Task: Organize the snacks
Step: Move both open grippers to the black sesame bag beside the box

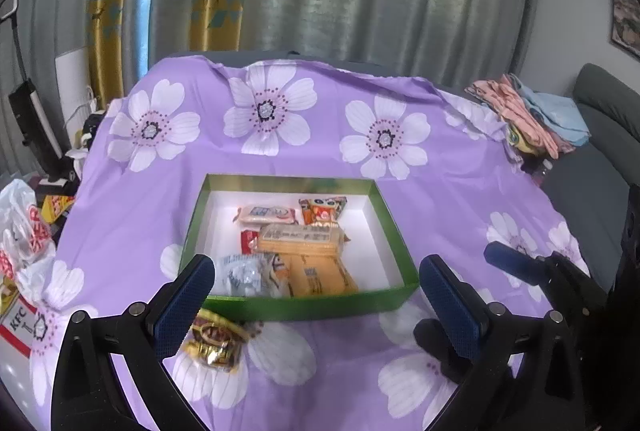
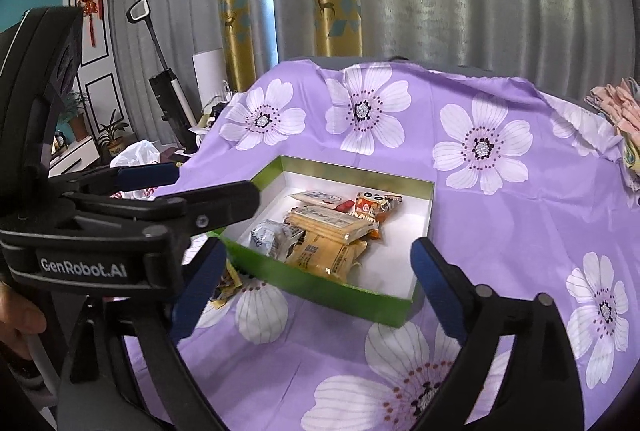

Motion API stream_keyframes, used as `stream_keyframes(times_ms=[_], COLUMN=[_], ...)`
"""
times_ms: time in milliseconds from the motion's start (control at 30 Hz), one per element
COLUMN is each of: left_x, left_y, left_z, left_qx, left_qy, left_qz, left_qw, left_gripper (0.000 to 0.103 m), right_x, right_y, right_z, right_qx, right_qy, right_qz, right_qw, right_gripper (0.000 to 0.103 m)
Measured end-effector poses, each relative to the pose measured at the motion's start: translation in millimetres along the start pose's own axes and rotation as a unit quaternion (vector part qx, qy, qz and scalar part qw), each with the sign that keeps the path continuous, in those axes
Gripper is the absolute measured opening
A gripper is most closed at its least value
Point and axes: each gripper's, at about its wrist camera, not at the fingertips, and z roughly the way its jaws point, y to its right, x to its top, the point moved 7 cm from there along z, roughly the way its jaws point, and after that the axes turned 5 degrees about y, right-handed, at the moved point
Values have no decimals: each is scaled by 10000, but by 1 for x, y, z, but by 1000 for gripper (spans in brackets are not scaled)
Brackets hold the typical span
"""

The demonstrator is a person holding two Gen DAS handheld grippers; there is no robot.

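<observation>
Floral tablecloth (image 1: 320, 159); both grippers (image 1: 316, 295) (image 2: 316, 279) angled down, spread wide, empty, before green box (image 1: 296, 307).

Snacks (image 1: 298, 231) lie in the box (image 1: 304, 305); one packet (image 1: 214, 341) before it.

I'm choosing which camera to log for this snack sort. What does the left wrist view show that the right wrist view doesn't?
Left wrist only: a KFC carton at the table's left edge and the gold-wrapped snack in full, outside the box. Right wrist only: the left tongs from the side and a hand. Both: the green box of snacks on the purple floral cloth.
</observation>
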Motion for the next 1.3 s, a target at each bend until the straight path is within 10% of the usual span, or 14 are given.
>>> stream_keyframes(times_ms=[1300], left_x=[-67], left_y=[-49], left_z=[-59], left_qx=[451], left_qy=[-182], left_qz=[-387], left_qw=[9981], left_gripper=[102], right_x=[-39], right_y=[-62], right_z=[-26], right_qx=[337], right_qy=[-304], right_qz=[-290], right_qw=[9985], right_gripper=[98])
